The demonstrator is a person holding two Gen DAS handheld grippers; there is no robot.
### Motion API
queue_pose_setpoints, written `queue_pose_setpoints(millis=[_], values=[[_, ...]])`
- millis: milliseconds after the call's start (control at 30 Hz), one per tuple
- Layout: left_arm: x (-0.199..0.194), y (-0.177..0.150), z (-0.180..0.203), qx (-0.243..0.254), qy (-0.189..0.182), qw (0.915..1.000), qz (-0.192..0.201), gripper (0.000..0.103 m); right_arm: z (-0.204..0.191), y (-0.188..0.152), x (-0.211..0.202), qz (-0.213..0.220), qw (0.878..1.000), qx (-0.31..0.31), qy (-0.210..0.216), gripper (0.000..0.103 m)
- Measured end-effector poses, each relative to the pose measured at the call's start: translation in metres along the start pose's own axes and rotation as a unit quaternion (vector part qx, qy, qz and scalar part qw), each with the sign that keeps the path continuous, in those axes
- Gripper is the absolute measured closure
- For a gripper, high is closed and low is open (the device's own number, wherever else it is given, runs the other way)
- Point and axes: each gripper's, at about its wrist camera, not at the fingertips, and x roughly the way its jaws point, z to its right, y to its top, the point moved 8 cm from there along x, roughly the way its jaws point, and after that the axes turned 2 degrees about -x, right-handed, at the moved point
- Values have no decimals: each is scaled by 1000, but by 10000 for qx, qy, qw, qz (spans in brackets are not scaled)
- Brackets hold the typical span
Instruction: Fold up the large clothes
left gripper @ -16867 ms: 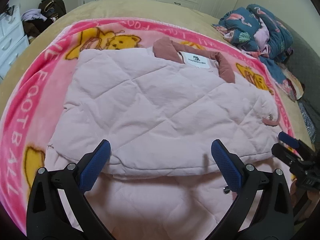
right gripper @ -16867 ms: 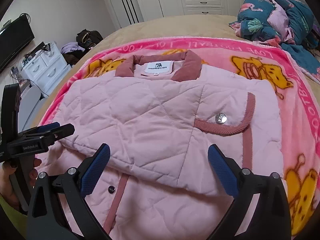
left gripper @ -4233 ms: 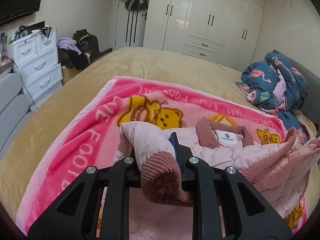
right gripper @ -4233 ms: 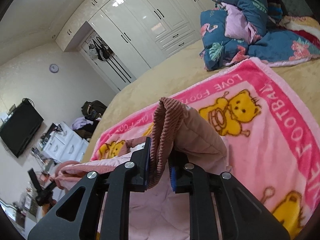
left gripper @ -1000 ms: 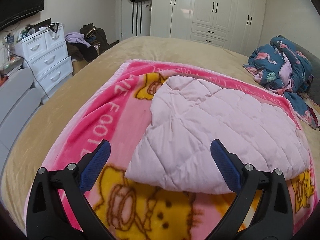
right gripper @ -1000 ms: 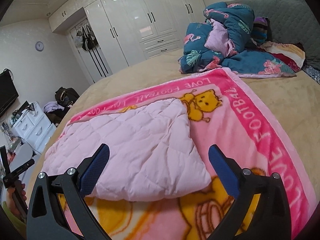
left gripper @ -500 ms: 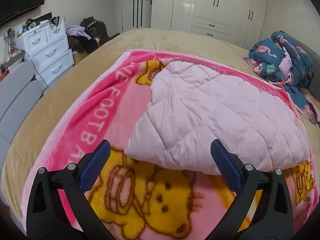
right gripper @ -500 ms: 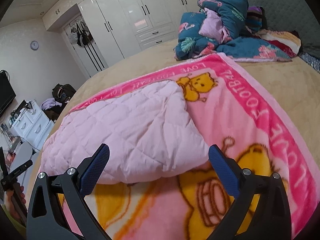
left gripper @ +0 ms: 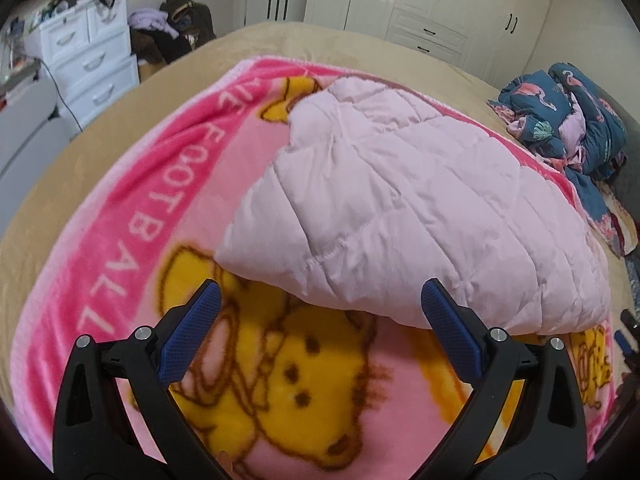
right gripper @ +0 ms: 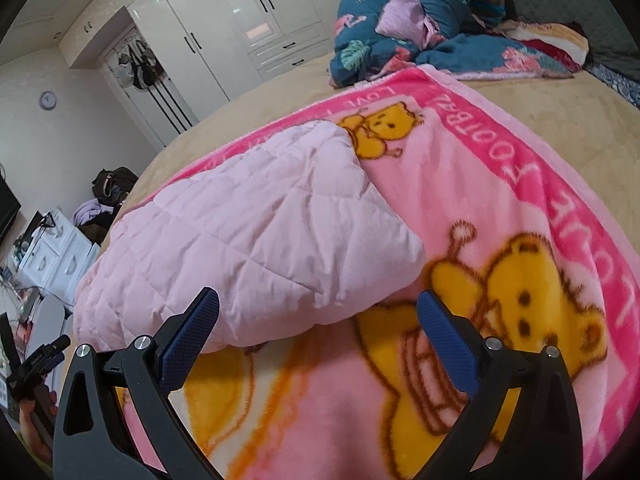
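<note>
The pale pink quilted jacket [left gripper: 404,216] lies folded into a thick rectangle on the pink bear blanket [left gripper: 132,216]; its collar and trim are hidden inside the fold. My left gripper [left gripper: 320,300] hangs open just in front of the near folded edge, holding nothing. From the right wrist the same jacket [right gripper: 256,232] appears at centre left, and my right gripper [right gripper: 318,308] stands open near its front right corner, empty, apart from the cloth. The left gripper [right gripper: 40,360], held in a hand, shows at the far left edge.
The blanket [right gripper: 500,208] covers a tan bed [left gripper: 360,56]. A heap of blue flamingo-print bedding [left gripper: 568,120] lies at the far right. White drawers [left gripper: 84,60] and bags stand beyond the bed's left side, white wardrobes [right gripper: 240,24] behind.
Both grippers have pulled back toward the near edge and dipped lower, so more bear print shows in front. The folded jacket has not moved; both grippers stay open.
</note>
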Motion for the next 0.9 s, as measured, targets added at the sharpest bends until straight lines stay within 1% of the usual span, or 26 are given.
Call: queue_pose_setpoints(millis=[200, 300, 433, 567, 633, 767, 900], values=[[21, -6, 1, -510, -370, 9973, -366, 9, 10, -8, 17, -206, 9990, 404, -46, 4], [33, -6, -2, -960, -635, 9920, -518, 9, 14, -13, 27, -301, 9972, 683, 25, 4], [47, 0, -5, -1308, -813, 9865, -561, 9, 20, -16, 42, -390, 9925, 1145, 187, 4], [63, 5, -9, -1775, -1057, 9762, -658, 9, 25, -15, 59, -465, 9868, 1515, 324, 4], [70, 7, -8, -1873, -1101, 9737, -683, 8, 24, -12, 65, -447, 9850, 1613, 428, 4], [85, 9, -6, -2039, -1171, 9692, -731, 8, 18, -4, 78, -408, 9841, 1620, 600, 4], [98, 11, -4, -2197, -1292, 9643, -715, 8, 16, 1, 89, -417, 9837, 1635, 613, 4]])
